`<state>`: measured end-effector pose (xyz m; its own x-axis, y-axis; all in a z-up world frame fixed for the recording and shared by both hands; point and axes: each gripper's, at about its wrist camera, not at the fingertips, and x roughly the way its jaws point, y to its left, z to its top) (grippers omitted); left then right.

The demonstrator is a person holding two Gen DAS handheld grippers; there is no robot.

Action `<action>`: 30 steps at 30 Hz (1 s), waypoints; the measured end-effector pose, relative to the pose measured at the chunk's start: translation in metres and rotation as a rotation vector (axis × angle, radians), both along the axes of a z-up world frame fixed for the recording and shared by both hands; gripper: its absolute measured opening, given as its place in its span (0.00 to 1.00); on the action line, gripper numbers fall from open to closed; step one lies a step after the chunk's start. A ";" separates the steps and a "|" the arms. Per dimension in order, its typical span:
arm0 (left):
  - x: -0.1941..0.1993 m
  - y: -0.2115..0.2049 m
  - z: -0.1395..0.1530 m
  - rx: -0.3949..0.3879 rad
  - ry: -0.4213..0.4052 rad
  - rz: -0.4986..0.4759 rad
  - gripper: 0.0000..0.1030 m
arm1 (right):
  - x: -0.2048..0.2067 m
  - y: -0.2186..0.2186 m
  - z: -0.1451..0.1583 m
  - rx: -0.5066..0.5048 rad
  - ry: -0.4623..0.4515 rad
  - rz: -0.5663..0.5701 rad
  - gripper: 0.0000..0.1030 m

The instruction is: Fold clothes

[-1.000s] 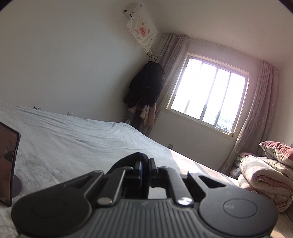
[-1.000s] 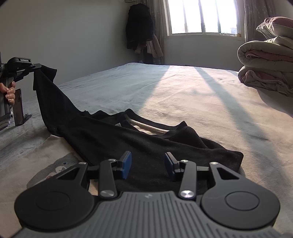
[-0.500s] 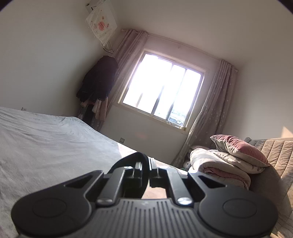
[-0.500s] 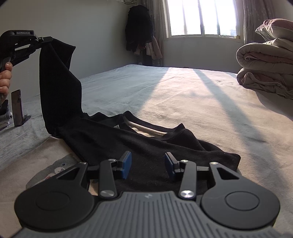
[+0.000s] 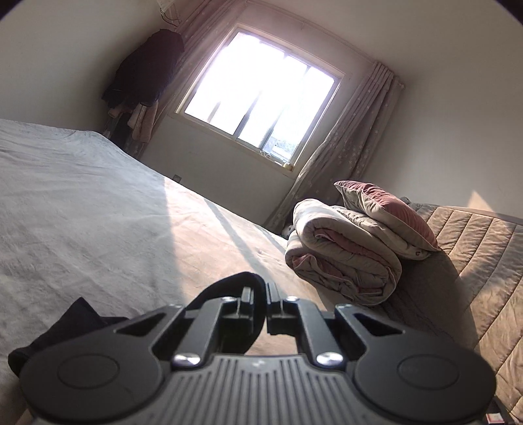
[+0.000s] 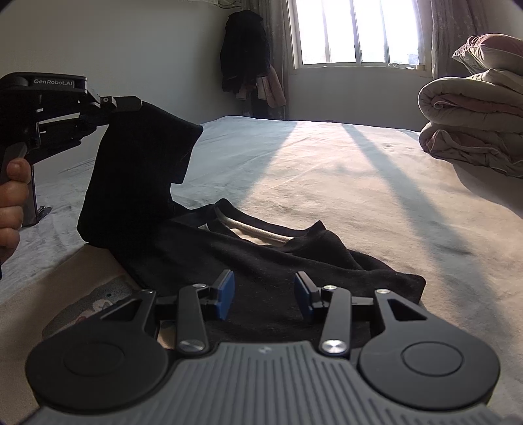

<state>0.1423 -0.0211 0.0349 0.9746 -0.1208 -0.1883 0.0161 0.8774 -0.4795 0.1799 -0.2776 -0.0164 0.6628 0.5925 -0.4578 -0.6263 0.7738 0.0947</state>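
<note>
On bed [image 6: 327,183]: one black garment [image 6: 261,261], two grippers, left gripper [image 6: 126,103] gripping.

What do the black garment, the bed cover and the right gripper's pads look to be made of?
Black garment: soft matte knit, likely cotton jersey; it drapes limply from the left gripper.
Bed cover: fuzzy, short-pile fleece or plush, judging by its brushed, streaky nap.
Right gripper pads: blue, smooth, probably rubber or foam.

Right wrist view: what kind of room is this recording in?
Most likely a bedroom: a wide bed fills the view, a folded quilt lies on it, and a curtained window is behind.
</note>
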 end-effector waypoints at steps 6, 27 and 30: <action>0.003 -0.024 -0.044 0.031 0.122 -0.083 0.06 | 0.002 -0.002 0.000 -0.005 0.000 -0.009 0.46; 0.026 0.017 -0.081 -0.318 0.400 -0.123 0.63 | 0.010 -0.025 0.006 0.084 0.037 -0.057 0.47; 0.030 0.015 -0.086 -0.332 0.387 -0.080 0.46 | 0.013 -0.031 0.007 0.115 0.052 -0.063 0.47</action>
<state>0.1720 -0.0060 -0.0515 0.8262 -0.3067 -0.4725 -0.1569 0.6804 -0.7159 0.1933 -0.3085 -0.0090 0.6778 0.6010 -0.4235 -0.5686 0.7937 0.2163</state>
